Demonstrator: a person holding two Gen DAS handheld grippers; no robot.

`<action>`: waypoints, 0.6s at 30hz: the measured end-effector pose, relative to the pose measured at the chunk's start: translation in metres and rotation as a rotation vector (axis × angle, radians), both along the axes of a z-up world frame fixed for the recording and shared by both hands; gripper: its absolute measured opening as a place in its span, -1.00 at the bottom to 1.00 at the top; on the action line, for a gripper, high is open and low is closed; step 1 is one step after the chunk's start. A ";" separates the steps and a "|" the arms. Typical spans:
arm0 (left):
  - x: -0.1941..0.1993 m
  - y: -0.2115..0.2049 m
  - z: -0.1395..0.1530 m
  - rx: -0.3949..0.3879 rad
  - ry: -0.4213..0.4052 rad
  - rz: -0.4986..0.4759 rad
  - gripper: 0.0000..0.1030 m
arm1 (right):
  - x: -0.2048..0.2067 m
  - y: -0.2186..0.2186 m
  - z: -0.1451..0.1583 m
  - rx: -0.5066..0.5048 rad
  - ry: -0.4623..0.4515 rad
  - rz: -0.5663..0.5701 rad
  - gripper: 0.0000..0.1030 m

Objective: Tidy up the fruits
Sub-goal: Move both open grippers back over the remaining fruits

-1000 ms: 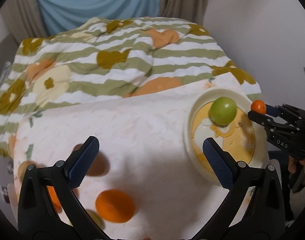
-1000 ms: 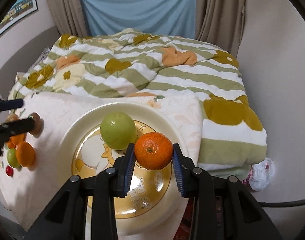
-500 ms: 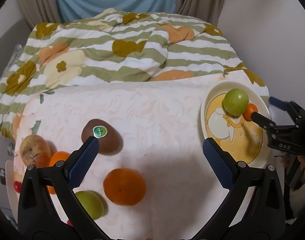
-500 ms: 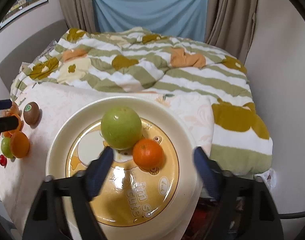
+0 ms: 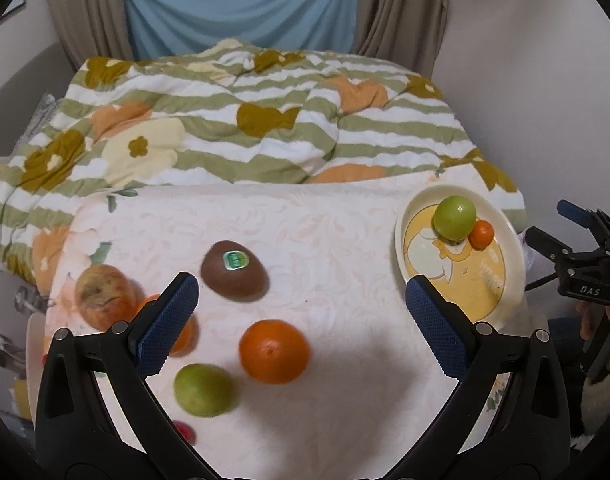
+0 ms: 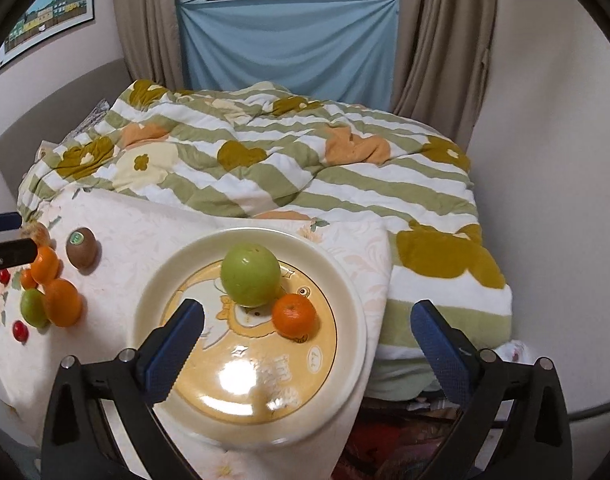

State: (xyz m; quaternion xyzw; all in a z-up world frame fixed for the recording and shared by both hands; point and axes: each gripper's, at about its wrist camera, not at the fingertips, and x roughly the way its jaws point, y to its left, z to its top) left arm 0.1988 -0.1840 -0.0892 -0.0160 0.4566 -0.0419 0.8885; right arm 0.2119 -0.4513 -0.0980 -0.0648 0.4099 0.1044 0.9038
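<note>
A: Cream-rimmed plate (image 6: 347, 280) located at right edge of the cloth-covered tabletop (image 5: 325, 232). Contents?

B: Green apple (image 6: 250, 275) toward the far side of the plate, small mandarin (image 6: 294, 316) touching it on the right. Both resting on the yellow printed centre.

A: Right gripper (image 6: 305, 354) status?

B: Jaws spread wide, nothing between the blue pads (image 6: 173, 354). Positioned above the near half of the plate, clear of both fruits.

A: Left gripper (image 5: 303, 324) status?

B: Also spread wide, holding nothing. Hovering over the near-left portion of the tabletop.

A: Remaining fruit?

B: Grouped near the left edge. Kiwi (image 5: 234, 276) with green sticker farthest in; large orange (image 5: 274, 351) nearer the front edge; green fruit (image 5: 203, 389) just beside it; reddish apple (image 5: 103, 297) at far left; second orange (image 5: 183, 332) partly hidden behind the left pad; small red fruit (image 5: 185, 432) near the front edge.
</note>
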 end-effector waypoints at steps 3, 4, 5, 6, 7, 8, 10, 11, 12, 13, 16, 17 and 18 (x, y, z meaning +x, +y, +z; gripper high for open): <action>-0.015 0.016 0.014 -0.004 -0.033 0.006 1.00 | -0.016 0.006 0.020 0.019 -0.012 -0.035 0.99; -0.021 0.022 0.020 -0.003 -0.046 0.008 1.00 | -0.020 0.008 0.025 0.024 -0.014 -0.045 0.99; -0.026 0.029 0.025 -0.002 -0.057 0.010 1.00 | -0.027 0.013 0.033 0.030 -0.018 -0.058 0.99; -0.031 0.035 0.029 -0.002 -0.064 0.011 1.00 | -0.032 0.016 0.039 0.036 -0.024 -0.066 0.99; -0.037 0.044 0.034 -0.001 -0.074 0.012 1.00 | -0.037 0.019 0.045 0.046 -0.030 -0.075 0.99; -0.044 0.052 0.038 0.000 -0.083 0.016 1.00 | -0.044 0.025 0.052 0.063 -0.034 -0.085 1.00; -0.056 0.068 0.046 -0.001 -0.096 0.025 1.00 | -0.052 0.033 0.061 0.093 -0.034 -0.097 1.00; -0.062 0.078 0.050 -0.005 -0.100 0.029 1.00 | -0.058 0.040 0.067 0.109 -0.034 -0.107 1.00; -0.067 0.086 0.053 -0.010 -0.103 0.032 1.00 | -0.062 0.047 0.071 0.114 -0.033 -0.113 1.00; -0.072 0.096 0.056 -0.013 -0.105 0.034 1.00 | -0.068 0.055 0.075 0.117 -0.034 -0.118 1.00; -0.085 0.124 0.065 -0.002 -0.120 0.042 1.00 | -0.082 0.078 0.084 0.120 -0.048 -0.125 1.00; -0.089 0.131 0.066 0.003 -0.124 0.045 1.00 | -0.089 0.089 0.088 0.123 -0.052 -0.125 1.00; -0.093 0.141 0.068 0.006 -0.129 0.049 1.00 | -0.092 0.095 0.089 0.128 -0.054 -0.126 1.00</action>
